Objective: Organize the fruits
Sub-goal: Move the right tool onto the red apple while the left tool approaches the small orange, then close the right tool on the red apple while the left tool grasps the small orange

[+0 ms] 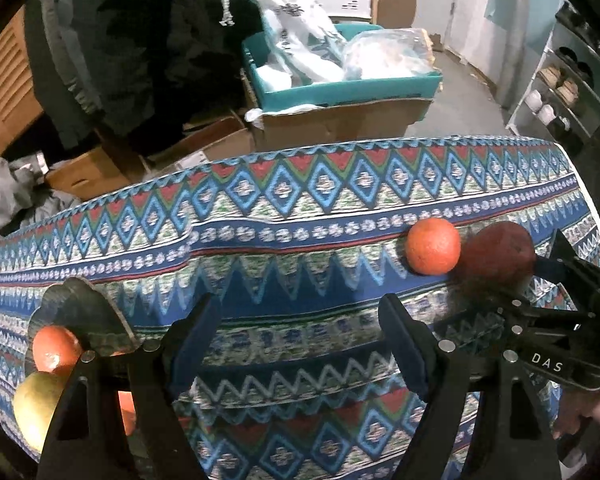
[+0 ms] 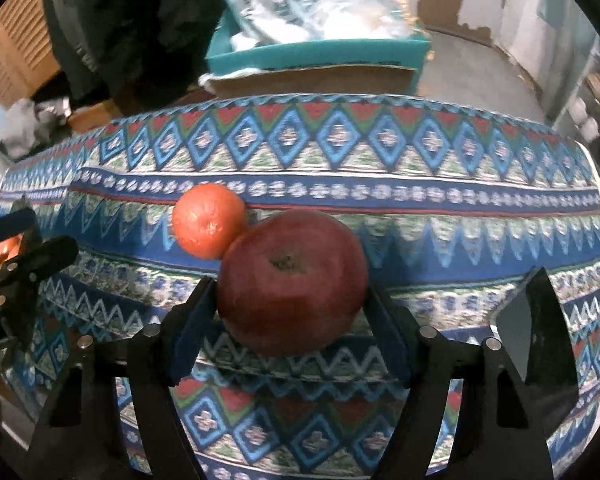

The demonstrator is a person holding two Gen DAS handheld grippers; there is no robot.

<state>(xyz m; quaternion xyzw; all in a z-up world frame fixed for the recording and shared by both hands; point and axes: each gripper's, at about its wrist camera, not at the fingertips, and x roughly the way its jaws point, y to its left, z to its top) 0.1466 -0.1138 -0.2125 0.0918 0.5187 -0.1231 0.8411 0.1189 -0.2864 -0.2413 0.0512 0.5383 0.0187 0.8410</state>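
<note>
The red apple (image 2: 290, 280) sat stem-end up between the two blue-padded fingers of the right gripper (image 2: 290, 306), on the patterned tablecloth (image 2: 420, 196). Both pads met the apple's flanks at its widest part, so the jaws stood closed on it at about the fruit's own width; whether it was lifted off the cloth could not be told. An orange (image 2: 209, 220) lay just behind and to the left of the apple, touching it or very nearly so. In the left wrist view the same orange (image 1: 433, 245) and apple (image 1: 500, 252) appeared side by side towards the right end of the table, with the right gripper (image 1: 540, 280) reaching in at the apple from the right. The left gripper (image 1: 300, 320) hung over bare cloth, its jaws moderately wide with nothing between them. At the lower left edge stood a dark scallop-rimmed bowl (image 1: 80, 304), partly hidden by the left gripper's body; it held a second orange fruit (image 1: 56, 348) and a yellow-green fruit (image 1: 36, 404), with more orange showing behind the finger. Beyond the table, a teal box (image 1: 340, 88) on a cardboard carton (image 1: 340, 120) held plastic bags.
</note>
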